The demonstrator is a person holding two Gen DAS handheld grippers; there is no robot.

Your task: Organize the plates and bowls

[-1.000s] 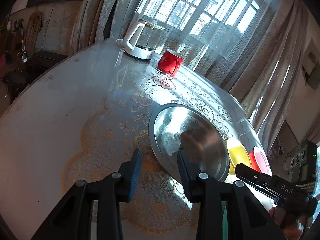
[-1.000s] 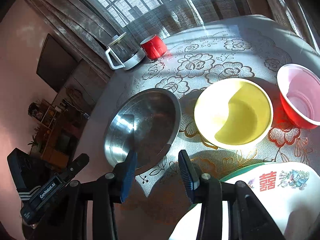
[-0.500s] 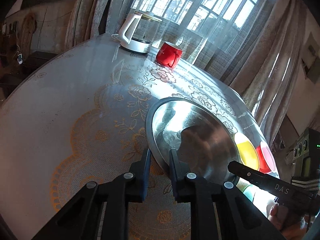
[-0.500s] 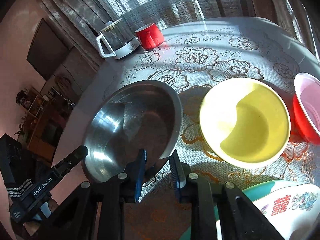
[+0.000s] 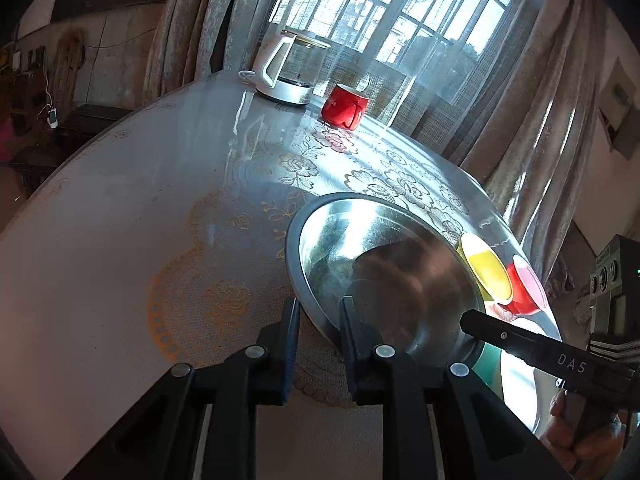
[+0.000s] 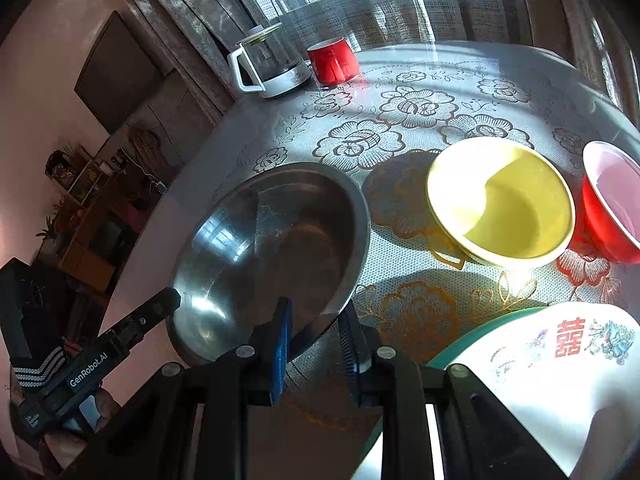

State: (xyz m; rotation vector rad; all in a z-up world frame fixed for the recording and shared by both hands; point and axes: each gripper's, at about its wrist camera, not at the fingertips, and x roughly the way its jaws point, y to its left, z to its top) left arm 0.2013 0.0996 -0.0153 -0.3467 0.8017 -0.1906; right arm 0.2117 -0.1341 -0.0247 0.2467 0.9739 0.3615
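Steel bowl (image 5: 384, 264) clenched at opposite rims between left tongs (image 5: 318, 316) and right tongs (image 6: 314, 320); best lifted level, evenly.

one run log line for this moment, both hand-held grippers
left hand-held gripper: shut on steel bowl rim | right hand-held gripper: shut on rim's other side | yellow bowl: untouched

Hard sunlight through window (image 5: 384, 28); glare on steel basin (image 5: 384, 264) and tablecloth (image 6: 420, 120). Deep shadows, dim room at left. Fisheye bending, black corners. Focus sharp.
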